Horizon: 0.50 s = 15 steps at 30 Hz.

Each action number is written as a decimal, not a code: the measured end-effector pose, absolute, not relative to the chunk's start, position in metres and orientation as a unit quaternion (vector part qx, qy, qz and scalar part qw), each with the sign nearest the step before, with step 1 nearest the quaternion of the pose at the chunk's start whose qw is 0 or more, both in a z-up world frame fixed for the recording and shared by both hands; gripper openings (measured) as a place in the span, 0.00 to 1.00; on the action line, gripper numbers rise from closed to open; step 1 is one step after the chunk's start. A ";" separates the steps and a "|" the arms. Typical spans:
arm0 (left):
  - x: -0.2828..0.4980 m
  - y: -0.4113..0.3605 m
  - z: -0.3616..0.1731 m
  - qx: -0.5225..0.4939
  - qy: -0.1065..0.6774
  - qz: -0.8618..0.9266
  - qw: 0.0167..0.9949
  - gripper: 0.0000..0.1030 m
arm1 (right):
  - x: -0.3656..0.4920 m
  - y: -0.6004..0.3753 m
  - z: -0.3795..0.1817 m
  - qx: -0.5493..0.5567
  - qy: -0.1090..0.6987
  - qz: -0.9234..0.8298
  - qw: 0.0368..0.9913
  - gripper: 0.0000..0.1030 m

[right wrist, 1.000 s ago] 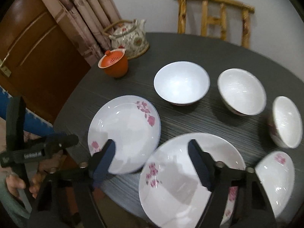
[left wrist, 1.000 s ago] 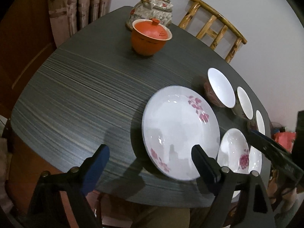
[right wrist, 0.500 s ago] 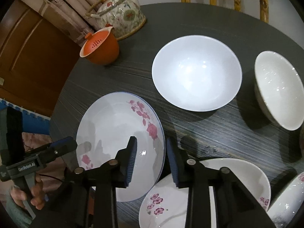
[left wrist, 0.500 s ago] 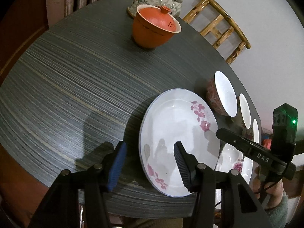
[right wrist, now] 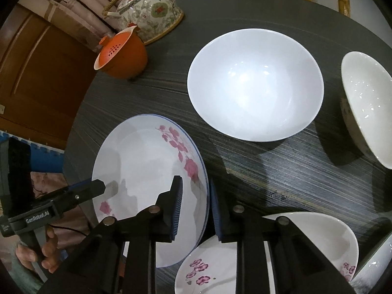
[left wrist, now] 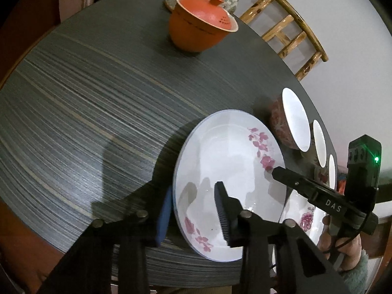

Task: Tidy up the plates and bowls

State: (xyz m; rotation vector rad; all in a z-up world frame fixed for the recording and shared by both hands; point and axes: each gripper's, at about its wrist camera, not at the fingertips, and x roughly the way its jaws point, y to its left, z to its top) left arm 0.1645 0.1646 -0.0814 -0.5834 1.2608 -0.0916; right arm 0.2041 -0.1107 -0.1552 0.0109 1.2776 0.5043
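I count three bowls (right wrist: 254,83) at 12 o'clock; both my left gripper (left wrist: 193,210) and right gripper (right wrist: 194,208) have just been closing, narrow over one plate's (right wrist: 147,171) rim.

We see a matt, dark table (left wrist: 85,103) with a fine streaked wood-grain finish. The flowered plate (right wrist: 147,178) and white bowl (right wrist: 254,85) look like glossy glazed ceramic, as does the patterned teapot (right wrist: 152,9). The orange lidded cup (left wrist: 198,24) has a duller clay-like glaze. The far chair (left wrist: 286,29) shows varnished bamboo-like wood.
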 end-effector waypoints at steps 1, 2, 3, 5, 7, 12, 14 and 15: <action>0.165 0.164 -0.082 -0.269 0.581 -0.041 0.767 0.28 | 0.204 -0.110 -0.156 0.005 0.590 0.234 0.773 0.21; 0.165 0.165 -0.083 -0.268 0.582 -0.037 0.767 0.24 | 0.204 -0.110 -0.157 0.006 0.590 0.235 0.772 0.20; 0.165 0.165 -0.083 -0.267 0.583 -0.034 0.767 0.21 | 0.205 -0.110 -0.158 0.006 0.591 0.235 0.772 0.20; 0.164 0.166 -0.083 -0.263 0.584 -0.033 0.768 0.19 | 0.205 -0.109 -0.159 0.004 0.591 0.232 0.773 0.17; 0.164 0.167 -0.085 -0.263 0.583 -0.030 0.768 0.17 | 0.205 -0.109 -0.159 0.000 0.591 0.231 0.773 0.16; 0.163 0.167 -0.088 -0.258 0.583 -0.024 0.770 0.10 | 0.205 -0.104 -0.162 -0.005 0.592 0.224 0.774 0.15; 0.163 0.167 -0.088 -0.259 0.582 -0.024 0.771 0.09 | 0.205 -0.104 -0.162 -0.003 0.590 0.221 0.776 0.14; 0.162 0.168 -0.089 -0.259 0.581 -0.024 0.771 0.09 | 0.205 -0.103 -0.162 -0.004 0.590 0.220 0.777 0.14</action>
